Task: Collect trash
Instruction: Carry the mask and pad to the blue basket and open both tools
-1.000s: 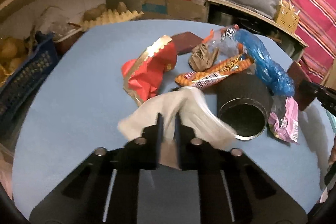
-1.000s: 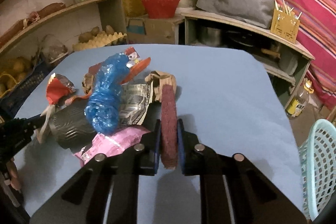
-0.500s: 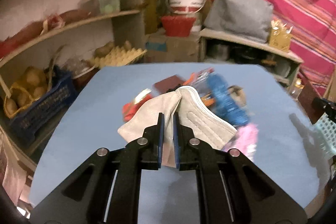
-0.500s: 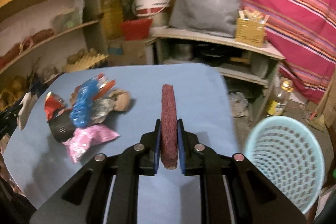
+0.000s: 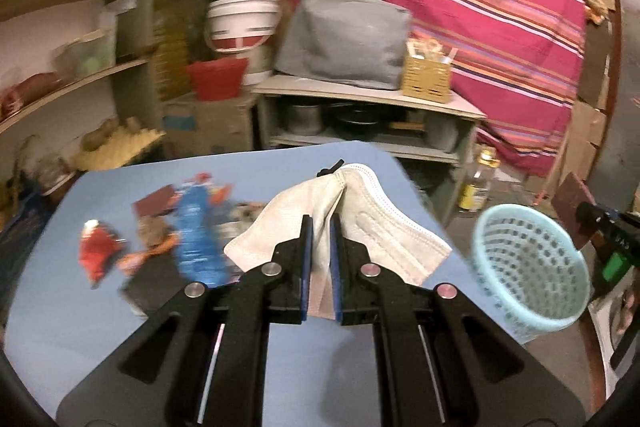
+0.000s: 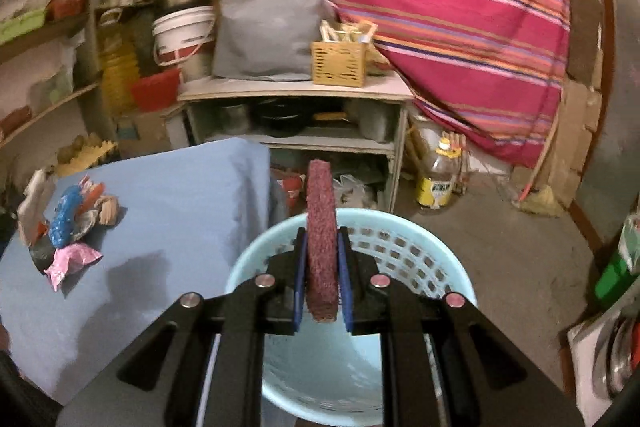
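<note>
Right wrist view shows my right gripper (image 6: pixel 322 277) closed on a flat dark-red scouring pad (image 6: pixel 320 227), which stands on its edge between the two fingers. Directly under it is the round light-blue plastic basket with holes (image 6: pixel 420 259), which stands on the floor beside the blue counter (image 6: pixel 168 227). The pad hangs over the near part of the basket opening, close to the rim on my side.

My left gripper (image 5: pixel 320 245) is closed on a white folded face mask (image 5: pixel 384 223) and holds it above the counter, on the left of the basket. The mask spreads wide on both sides of the fingers.

More trash lies on the counter, well apart from the basket: a crumpled blue plastic bag (image 6: pixel 64 213), a pink foil wrapper (image 6: pixel 72 259), a red wrapper (image 5: pixel 96 253) and some brown paper (image 6: pixel 107 213).

I think the next step is to release the pad. The risk is that it drops on the near rim and falls to the floor, because it is not over the middle. The pad is rough, so it could also stick to one finger pad. The mask is light and wide; if I release it too high, it could drift past the basket.
</note>
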`<state>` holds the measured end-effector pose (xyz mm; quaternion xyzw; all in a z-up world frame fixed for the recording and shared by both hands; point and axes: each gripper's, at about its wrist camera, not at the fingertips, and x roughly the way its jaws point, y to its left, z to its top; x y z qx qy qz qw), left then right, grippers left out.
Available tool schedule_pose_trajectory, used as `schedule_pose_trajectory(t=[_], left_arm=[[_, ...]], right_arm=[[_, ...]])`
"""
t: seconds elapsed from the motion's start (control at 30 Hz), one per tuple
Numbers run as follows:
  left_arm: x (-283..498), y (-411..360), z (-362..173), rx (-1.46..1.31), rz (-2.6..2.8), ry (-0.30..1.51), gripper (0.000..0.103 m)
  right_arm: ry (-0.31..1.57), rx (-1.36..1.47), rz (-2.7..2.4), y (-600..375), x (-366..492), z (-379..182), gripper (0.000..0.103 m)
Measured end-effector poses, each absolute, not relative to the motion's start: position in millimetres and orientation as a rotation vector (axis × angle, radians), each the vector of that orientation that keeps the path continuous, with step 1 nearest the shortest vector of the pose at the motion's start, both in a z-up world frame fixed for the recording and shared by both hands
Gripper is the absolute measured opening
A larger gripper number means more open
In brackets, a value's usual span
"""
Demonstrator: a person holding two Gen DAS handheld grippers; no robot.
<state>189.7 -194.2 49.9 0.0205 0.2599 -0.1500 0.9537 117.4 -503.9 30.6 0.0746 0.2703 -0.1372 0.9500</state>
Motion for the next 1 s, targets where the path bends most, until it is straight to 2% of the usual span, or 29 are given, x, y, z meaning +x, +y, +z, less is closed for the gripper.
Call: schedule_pose_trajectory(t=[0.43,0.77,0.8,0.83,0.87,0.93,1.0], left_arm=[[188,-353,12,0.095,-0.537,0.638,0.007],[209,-416,-13,0.114,-0.597,0.73,0.011],[209,-421,-15,0.13,-0.596,0.731,0.013],[210,-425,-17,0.139,-0.597,0.734,0.024],[210,-429,-17,0.143,-0.605,0.738,0.042],[207,-430,-16,0.146,-0.607,0.725,0.063],[201,-429,-10,0.161,-0.603,0.69,0.069]], right_arm=[[0.559,0.258,-0.31,-561,112,5,0.015],[0.598,0.297,-0.308,-574,124,-14,0.014],[0.6,0.302,-0.311,-576,125,-15,0.014],[0.601,0.306,-0.312,-577,126,-16,0.014],[0.604,0.308,-0.314,-577,126,-17,0.014],[0.606,0.306,-0.32,-578,127,-18,0.014],[0.608,0.312,-0.323,-577,128,-19,0.014]])
